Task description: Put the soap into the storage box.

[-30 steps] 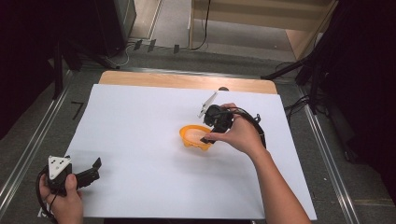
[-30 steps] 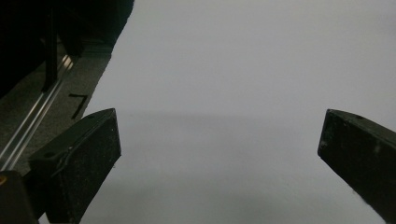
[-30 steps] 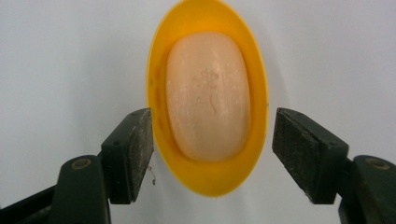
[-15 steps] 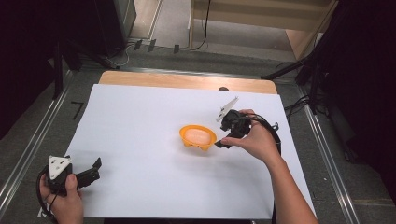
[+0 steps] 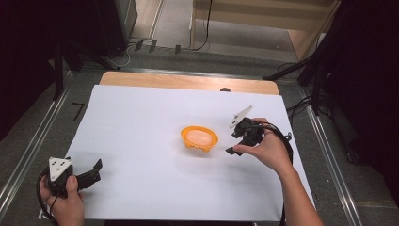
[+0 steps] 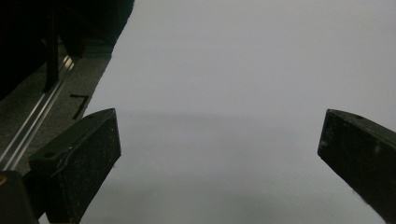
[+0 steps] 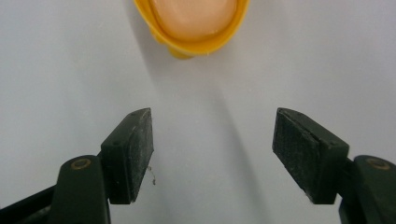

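My right tool (image 5: 235, 141) hangs with jaws apart and empty, the orange bowl (image 5: 199, 138) just beyond at nine o'clock, mid-bench. My left tool (image 5: 91, 172) gapes at the bench's (image 5: 141, 108) seven o'clock corner, open white sheet around.

In the right gripper view, the right gripper (image 7: 212, 154) pointed down at the white sheet (image 7: 60, 70), its two black jaws standing apart with nothing between them but bare sheet. An orange bowl (image 7: 191, 28) sat at the top edge, partly cut off, its inside pale and its rim bright. The bowl lay ahead of the jaws and clear of both, casting a soft shadow toward them.
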A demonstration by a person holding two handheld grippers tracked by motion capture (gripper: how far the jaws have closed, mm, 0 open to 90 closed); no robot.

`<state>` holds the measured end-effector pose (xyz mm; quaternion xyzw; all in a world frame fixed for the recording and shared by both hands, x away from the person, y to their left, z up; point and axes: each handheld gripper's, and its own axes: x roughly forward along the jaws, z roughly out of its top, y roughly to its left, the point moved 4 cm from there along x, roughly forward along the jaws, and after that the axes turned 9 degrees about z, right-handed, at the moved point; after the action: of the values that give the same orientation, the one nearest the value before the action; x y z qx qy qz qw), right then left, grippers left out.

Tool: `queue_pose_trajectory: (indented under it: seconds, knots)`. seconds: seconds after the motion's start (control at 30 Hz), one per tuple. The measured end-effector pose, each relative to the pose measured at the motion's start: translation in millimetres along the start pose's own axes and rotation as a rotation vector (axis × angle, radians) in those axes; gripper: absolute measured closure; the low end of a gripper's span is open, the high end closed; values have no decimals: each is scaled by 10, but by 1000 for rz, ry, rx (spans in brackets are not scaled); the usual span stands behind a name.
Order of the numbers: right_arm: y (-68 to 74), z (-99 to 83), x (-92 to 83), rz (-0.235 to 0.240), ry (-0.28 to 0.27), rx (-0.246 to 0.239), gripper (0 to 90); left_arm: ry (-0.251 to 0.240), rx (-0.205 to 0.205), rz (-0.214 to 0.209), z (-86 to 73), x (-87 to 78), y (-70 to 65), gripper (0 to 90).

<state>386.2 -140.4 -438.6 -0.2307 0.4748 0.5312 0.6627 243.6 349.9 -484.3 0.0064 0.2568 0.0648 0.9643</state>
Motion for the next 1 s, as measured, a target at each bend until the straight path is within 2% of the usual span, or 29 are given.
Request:
queue_pose_trajectory:
  seconds: [0.1, 0.37, 0.53, 0.57, 0.63, 0.7, 0.77, 0.8, 0.87, 1.0]
  knots:
    - [3, -86, 0, -5, 0, 19, 293, 0, 0, 1, 0, 0, -2, 0]
    - [10, -293, -19, -13, -43, 69, 269, -2, 0, 1, 0, 1, -1, 0]
    - [19, -432, -41, -44, -65, 96, 238, -1, 0, 1, 0, 0, 0, 0]
    - [28, -491, -47, -68, -72, 117, 193, -1, 1, 1, 0, 0, 0, 0]
    - [28, -522, -48, -81, -78, 125, 174, -2, 0, 1, 0, 0, 0, 0]
    - [37, -613, -55, -105, -101, 159, 131, -3, 1, 2, 0, 1, -2, 0]
    - [39, -642, -59, -114, -110, 164, 131, -3, 1, 2, 0, 0, -3, 0]
    - [43, -698, -64, -113, -141, 183, 127, -2, 1, 3, 0, 0, -2, 0]
    - [45, -726, -64, -111, -148, 190, 125, -4, 0, 3, 0, 0, -3, 0]
    - [40, -844, -65, -138, -171, 224, 63, -2, 3, 5, 0, 0, -3, 0]
